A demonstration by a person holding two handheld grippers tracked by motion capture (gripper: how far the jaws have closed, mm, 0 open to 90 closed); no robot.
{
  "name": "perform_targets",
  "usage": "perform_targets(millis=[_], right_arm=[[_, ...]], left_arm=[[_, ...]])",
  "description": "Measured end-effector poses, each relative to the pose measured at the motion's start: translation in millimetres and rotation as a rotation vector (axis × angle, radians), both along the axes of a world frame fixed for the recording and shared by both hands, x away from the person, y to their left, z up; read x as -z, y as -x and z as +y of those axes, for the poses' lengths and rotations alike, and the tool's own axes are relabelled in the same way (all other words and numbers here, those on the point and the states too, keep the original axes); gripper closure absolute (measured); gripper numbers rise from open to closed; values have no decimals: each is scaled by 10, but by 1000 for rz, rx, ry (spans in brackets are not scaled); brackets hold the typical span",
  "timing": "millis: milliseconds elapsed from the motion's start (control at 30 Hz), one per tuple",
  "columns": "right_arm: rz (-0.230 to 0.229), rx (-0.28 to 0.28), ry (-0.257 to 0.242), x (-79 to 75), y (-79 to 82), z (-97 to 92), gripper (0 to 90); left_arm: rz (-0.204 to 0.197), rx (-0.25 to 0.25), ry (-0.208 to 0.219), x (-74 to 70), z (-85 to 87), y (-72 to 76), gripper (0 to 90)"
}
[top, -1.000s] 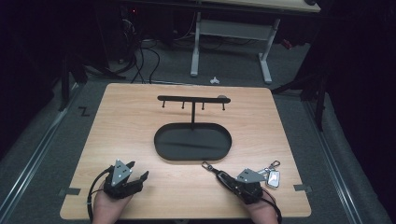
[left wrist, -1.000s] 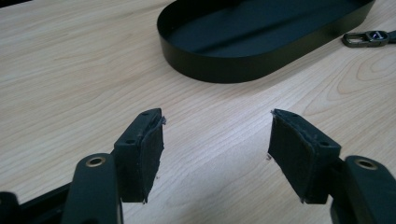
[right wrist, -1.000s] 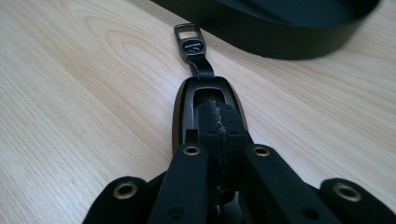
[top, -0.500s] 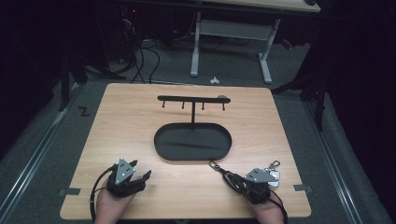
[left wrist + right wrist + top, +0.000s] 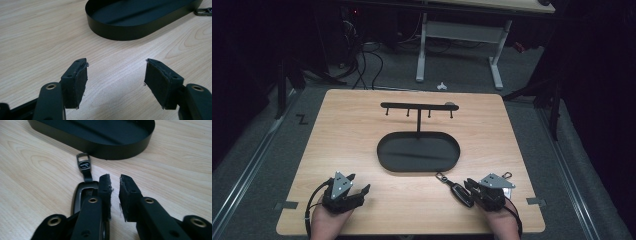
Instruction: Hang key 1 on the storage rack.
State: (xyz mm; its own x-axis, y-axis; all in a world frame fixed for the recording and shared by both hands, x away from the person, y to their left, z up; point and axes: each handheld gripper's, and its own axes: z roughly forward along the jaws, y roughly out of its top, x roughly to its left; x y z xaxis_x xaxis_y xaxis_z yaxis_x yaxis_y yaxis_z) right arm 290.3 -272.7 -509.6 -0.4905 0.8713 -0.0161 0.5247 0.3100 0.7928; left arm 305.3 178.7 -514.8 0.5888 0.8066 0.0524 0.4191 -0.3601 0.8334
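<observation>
**Car key fob lies free beside the right gripper**

Black car key fob [image 5: 460, 193] with a short strap and a metal ring lies flat on the light wooden table [image 5: 362, 130], near the right front edge. Its ring end points to the black oval metal tray [image 5: 418, 152], which stands in the middle of the table just beyond it, carrying a thin black post with a hook bar [image 5: 418, 106]. The right gripper [image 5: 115, 180] is just to the right of the fob; its jaws have just been opening, only a narrow gap is between them, and nothing is inside. The fob sits beside the outer face of one jaw. The left gripper [image 5: 116, 66] rests at the near left, jaws wide apart and empty above bare wood.
</observation>
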Motion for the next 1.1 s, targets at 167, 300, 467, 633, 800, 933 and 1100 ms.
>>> perform_targets(millis=[167, 300, 467, 633, 800, 933, 1100], right_arm=[[34, 25, 14, 14, -63, -46, 704], [50, 34, 33, -5, -94, -63, 682], [94, 32, 92, -19, -185, -57, 635], [171, 23, 122, -6, -254, -51, 585], [256, -9, 176, -56, -299, -31, 544], [323, -14, 230, -132, -352, 3, 525], [402, -11, 273, -266, -446, 26, 489]], left_arm=[[1, -1, -2, 1, -3, -6, 349], [5, 3, -9, 8, -11, -8, 347], [11, 10, -6, 28, -19, -17, 344], [17, 14, -2, 35, -6, -21, 341], [13, 24, 2, 17, -14, -5, 342], [10, 28, 3, 9, -17, 6, 342], [11, 26, 4, 8, -12, 8, 347]])
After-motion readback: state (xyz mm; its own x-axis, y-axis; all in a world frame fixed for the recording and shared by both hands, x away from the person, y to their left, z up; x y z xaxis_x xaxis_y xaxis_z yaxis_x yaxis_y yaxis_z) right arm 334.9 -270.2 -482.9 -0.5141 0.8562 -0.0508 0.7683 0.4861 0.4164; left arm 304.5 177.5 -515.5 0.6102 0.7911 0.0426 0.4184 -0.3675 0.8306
